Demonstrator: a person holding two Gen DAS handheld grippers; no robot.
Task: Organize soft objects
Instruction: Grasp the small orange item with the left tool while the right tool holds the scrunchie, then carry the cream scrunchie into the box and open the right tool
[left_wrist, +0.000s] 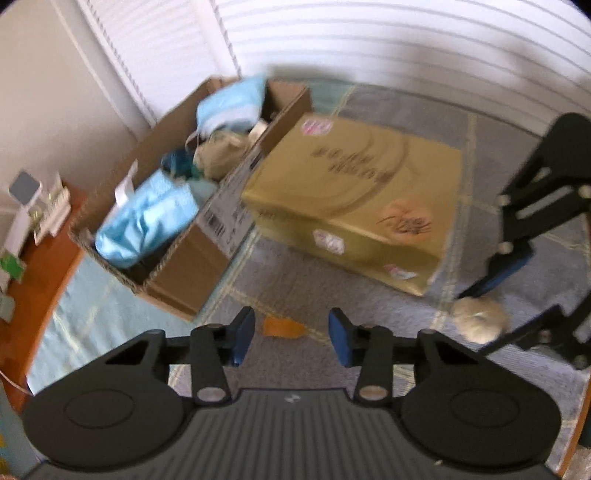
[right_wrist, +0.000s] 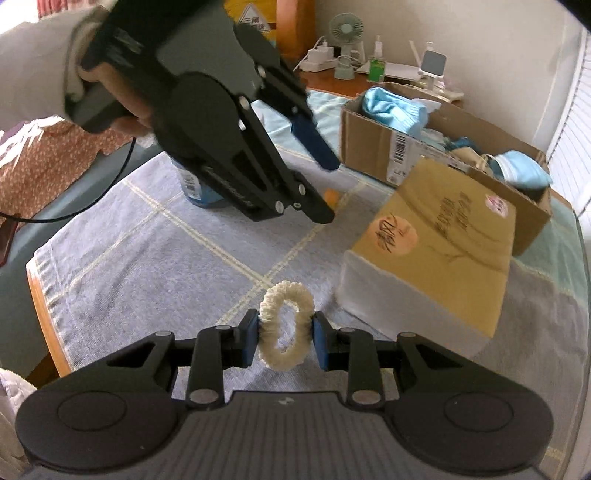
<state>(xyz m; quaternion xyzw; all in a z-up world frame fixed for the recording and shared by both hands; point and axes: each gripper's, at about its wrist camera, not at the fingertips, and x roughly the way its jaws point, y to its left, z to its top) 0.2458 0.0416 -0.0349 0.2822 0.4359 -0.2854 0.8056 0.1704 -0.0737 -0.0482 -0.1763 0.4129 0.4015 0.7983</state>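
Your right gripper (right_wrist: 283, 341) pinches a cream scrunchie (right_wrist: 286, 325); your left gripper (left_wrist: 291, 336) stands partly spread with nothing in it.

The scrunchie hangs between the right pads above the checked cloth (right_wrist: 147, 266), near the table's front edge, just beside the gold box (right_wrist: 439, 251). Behind that box, touching it, the open carton (right_wrist: 373, 136) holds blue and beige soft things up to its rim. You have open cloth to the left of the gold box; the wooden table edge (right_wrist: 44, 317) shows at the front left corner. A small orange thing (left_wrist: 282, 328) lies on the cloth just ahead of the left pads, too blurred to name. In the right view your left gripper hides most of a blue container (right_wrist: 199, 192). In the left view the scrunchie reads only as a pale blur, and the frame cuts off the right gripper.
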